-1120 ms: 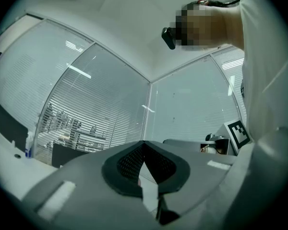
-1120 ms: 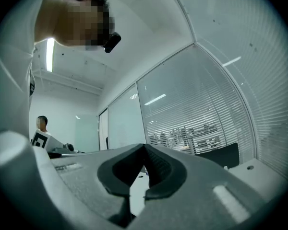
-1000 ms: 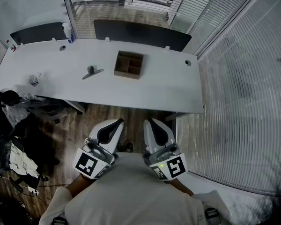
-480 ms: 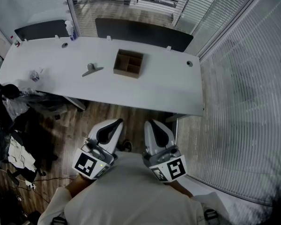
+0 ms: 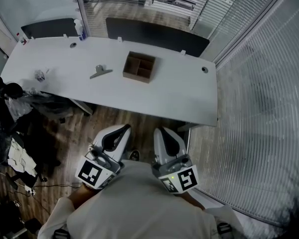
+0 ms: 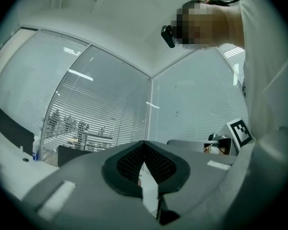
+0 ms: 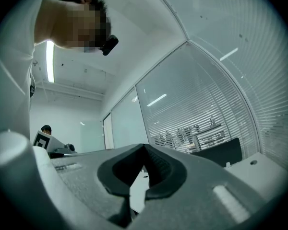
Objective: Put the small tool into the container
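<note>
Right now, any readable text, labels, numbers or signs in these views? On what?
No readable words or numbers anywhere.
Left marker cube: black-and-white square pattern, no letters.
Right marker cube: same kind of pattern, no letters.
Bottle at the desk's far edge: any label too small to read.

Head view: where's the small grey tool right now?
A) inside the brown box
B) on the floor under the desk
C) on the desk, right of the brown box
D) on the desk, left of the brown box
D: the small grey tool lies on the white desk, to the left of the brown box and apart from it.
</note>
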Motion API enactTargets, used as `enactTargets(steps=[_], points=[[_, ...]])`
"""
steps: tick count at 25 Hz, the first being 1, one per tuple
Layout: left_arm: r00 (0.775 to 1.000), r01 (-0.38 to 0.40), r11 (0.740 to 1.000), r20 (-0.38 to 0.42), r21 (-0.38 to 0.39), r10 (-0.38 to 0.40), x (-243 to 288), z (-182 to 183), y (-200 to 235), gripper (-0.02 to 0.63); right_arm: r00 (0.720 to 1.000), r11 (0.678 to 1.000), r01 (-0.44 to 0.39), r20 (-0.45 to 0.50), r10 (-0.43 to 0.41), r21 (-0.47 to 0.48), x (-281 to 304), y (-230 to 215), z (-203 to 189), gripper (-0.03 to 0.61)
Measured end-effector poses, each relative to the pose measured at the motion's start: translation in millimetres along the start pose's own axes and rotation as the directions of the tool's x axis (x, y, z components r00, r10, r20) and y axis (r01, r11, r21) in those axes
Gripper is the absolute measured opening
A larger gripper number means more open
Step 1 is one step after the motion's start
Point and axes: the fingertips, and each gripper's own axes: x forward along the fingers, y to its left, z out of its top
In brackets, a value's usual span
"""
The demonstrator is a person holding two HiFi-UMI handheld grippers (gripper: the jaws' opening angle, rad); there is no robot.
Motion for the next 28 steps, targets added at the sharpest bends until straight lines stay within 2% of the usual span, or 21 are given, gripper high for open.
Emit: enactTargets(steps=[7, 13, 21, 28], points=[[1.000, -0.017, 1.000, 0.015, -0.006, 0.017, 4.8, 1.4, 18.7, 0.002, 1.000, 1.000, -0.022, 0.002, 0.022, 0.002, 22.8, -0.4, -3.2, -0.002], [0.999, -0.030, 0.999, -0.012, -0.014, 0.030, 15.7, -14.7, 51.7, 0.002, 1.000, 0.999, -0.010, -0.017, 0.010, -0.040, 49.8, -16.5, -19.3, -0.002], [0.999, -0.046, 0.998, -0.004, -0.050, 0.046, 45.8, -15.8, 111.3, 0.002, 0.998, 0.999, 0.000, -0.059, -0.003, -0.039, 112.3, -36.7, -32.9, -0.002], [0.999, -0.032, 0.998, -0.005, -0.047, 0.032, 74.4, -12.3, 175.2, 0.002, 0.998, 0.999, -0.002, -0.061, -0.001, -0.053, 186.7, -45.7, -36.4, -0.002]])
